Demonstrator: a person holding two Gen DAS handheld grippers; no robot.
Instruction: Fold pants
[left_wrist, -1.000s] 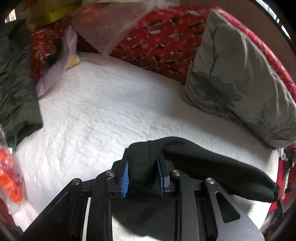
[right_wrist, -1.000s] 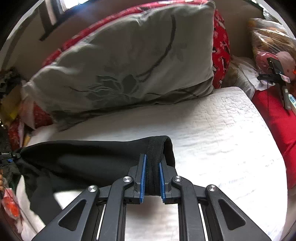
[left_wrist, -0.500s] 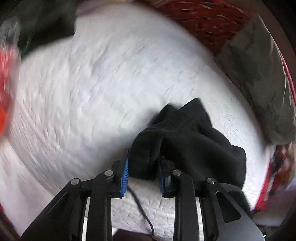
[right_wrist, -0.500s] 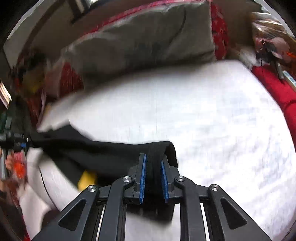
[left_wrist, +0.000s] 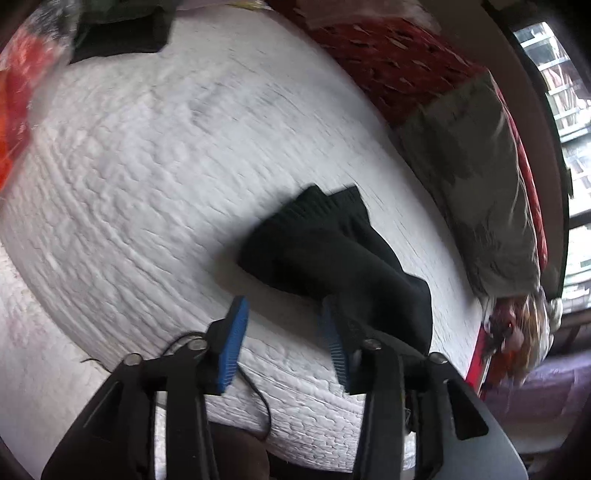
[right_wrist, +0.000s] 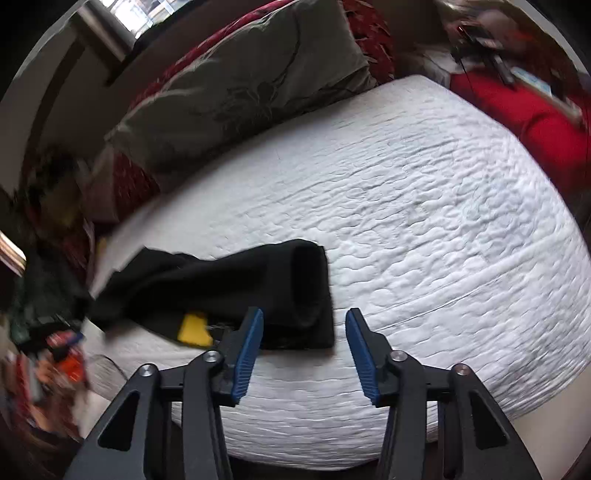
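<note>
One pair of black pants (left_wrist: 332, 254) lying bunched on the white mattress (left_wrist: 147, 166), two grippers, left gripper (left_wrist: 284, 332) and right gripper (right_wrist: 304, 343), jaws just opening, standing apart, no longer clamping the cloth as a second ago.

Both wrist views angled down, close over mattress (left_wrist: 147, 166); shared: pants (right_wrist: 258, 288).

Both grips released. Left gripper (left_wrist: 282, 323): a second ago its blue ribbed pads were clamped on a bunched end of the black fabric pants (left_wrist: 332, 254); jaws have just been opening, nothing pinched now, cloth lies at 12 to 1 o'clock of the tips on the white quilted mattress (left_wrist: 147, 166). Right gripper (right_wrist: 304, 332): was pinching the ribbed hem, jaws have just been opening, hem now loose at 11 o'clock of the tips, flat on the mattress. Pants went from stretched in the air between the grippers to a slack heap.
</note>
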